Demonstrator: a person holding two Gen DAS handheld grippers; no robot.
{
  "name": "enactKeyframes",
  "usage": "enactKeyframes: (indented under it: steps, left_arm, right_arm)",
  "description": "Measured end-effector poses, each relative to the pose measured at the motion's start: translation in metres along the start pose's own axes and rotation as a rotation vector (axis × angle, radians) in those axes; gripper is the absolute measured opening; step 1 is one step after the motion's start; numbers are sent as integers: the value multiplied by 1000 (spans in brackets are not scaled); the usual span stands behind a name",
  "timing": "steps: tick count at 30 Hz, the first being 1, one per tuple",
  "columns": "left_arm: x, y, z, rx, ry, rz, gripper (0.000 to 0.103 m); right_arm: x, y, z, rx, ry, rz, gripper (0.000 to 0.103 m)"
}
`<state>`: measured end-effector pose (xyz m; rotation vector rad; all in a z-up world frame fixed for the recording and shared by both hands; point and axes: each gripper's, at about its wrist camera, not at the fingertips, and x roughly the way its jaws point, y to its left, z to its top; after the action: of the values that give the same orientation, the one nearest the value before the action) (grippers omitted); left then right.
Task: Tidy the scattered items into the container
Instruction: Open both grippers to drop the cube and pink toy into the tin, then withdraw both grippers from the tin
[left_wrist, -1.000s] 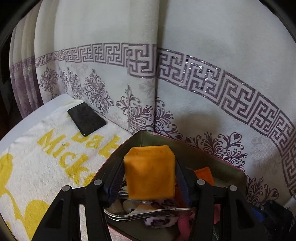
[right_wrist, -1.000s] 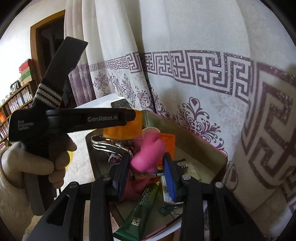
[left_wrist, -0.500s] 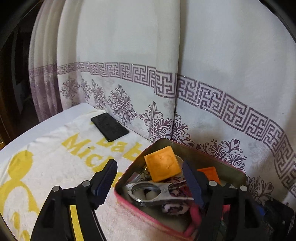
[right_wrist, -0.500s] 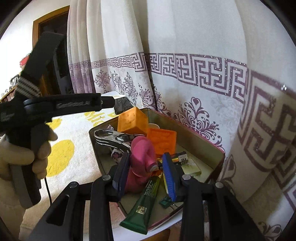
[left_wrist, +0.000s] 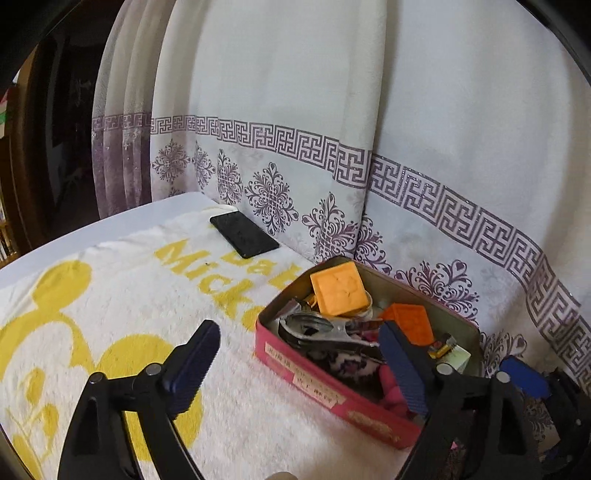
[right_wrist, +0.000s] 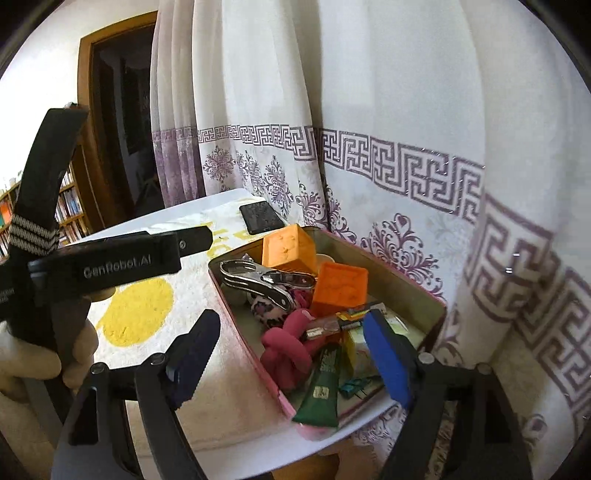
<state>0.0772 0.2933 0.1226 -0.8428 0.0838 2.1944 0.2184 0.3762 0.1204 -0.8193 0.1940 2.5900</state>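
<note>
Orange blocks (right_wrist: 290, 245), a pink toy (right_wrist: 290, 349) and a clip (right_wrist: 266, 282) lie in the tin (left_wrist: 334, 400) on the towel (left_wrist: 122, 306). Both grippers, left (left_wrist: 299, 369) and right (right_wrist: 291, 354), are opening, fingers released, grasping nothing.

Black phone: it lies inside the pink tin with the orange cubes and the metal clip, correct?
Not quite. The black phone lies outside the pink tin, on the white and yellow towel by the curtain. The left wrist view shows it. The orange cubes and metal clip are indeed in the tin.
</note>
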Motion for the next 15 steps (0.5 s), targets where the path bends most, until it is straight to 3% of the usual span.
enactKeyframes:
  steps: [1,6,15]
  left_arm:
    - [-1,0,-1,-4,3,4,103]
    - [-19,-9,-5,25,-28,43,103]
    - [-30,-24,-13,61,1,36,103]
  right_arm:
    - [-3,0,-2,1,10,-4,83]
    - [-14,-2,-11,2,42,-12,83]
    - [-32,-6,-26,-5,45,-56,83]
